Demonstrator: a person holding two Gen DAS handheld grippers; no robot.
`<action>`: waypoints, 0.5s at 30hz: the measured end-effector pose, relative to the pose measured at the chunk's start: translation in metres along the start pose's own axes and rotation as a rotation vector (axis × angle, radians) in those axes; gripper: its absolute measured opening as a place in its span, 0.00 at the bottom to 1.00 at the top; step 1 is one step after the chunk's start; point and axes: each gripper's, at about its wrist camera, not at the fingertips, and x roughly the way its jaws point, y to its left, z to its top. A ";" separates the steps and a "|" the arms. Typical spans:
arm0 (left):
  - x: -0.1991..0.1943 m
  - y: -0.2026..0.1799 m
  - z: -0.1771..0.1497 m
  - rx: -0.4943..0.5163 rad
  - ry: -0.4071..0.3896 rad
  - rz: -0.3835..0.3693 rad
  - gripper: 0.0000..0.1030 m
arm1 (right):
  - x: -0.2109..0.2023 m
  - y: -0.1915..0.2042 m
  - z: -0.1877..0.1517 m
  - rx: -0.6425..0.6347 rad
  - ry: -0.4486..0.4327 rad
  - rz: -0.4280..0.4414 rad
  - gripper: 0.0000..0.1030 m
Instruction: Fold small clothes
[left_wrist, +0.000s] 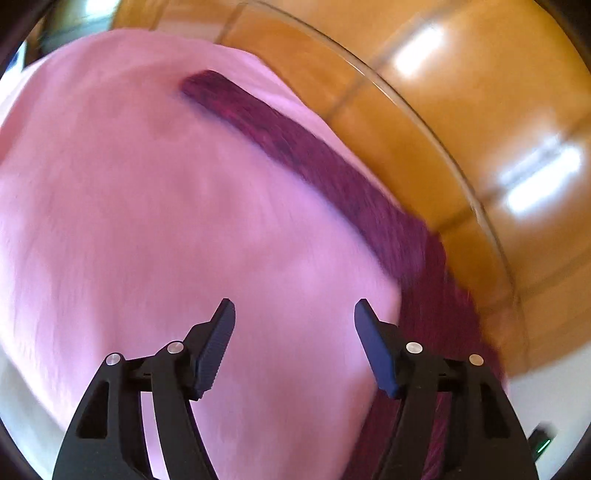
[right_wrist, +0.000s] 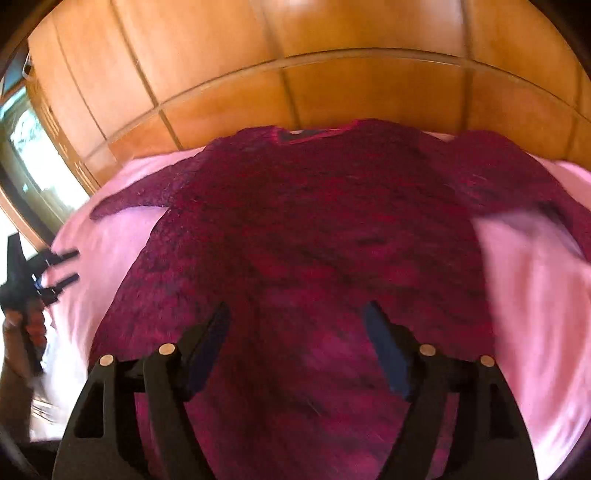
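Maroon knitted sweater spread flat on a pink bedsheet, both grippers spread wide and holding nothing.

Left wrist view: the left gripper hangs over bare sheet with its jaws apart; one long sleeve of the sweater lies ahead and to its right, running diagonally away toward the wooden wardrobe, so this gripper is the nearer one to that sleeve and would have to swing right to reach it. Right wrist view: the right gripper, jaws apart, sits above the sweater's lower body, collar pointing away, the long axis running straight ahead; the other sleeve reaches off right, and the left gripper shows at the far left, off the garment.
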 end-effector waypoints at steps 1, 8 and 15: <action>0.006 0.005 0.018 -0.044 -0.014 -0.010 0.64 | 0.018 0.013 0.005 -0.026 -0.002 -0.008 0.74; 0.047 0.040 0.104 -0.238 -0.071 0.015 0.64 | 0.071 0.032 -0.007 -0.138 -0.027 -0.131 0.92; 0.089 0.052 0.148 -0.348 -0.105 0.011 0.62 | 0.081 0.031 -0.003 -0.121 0.003 -0.117 0.98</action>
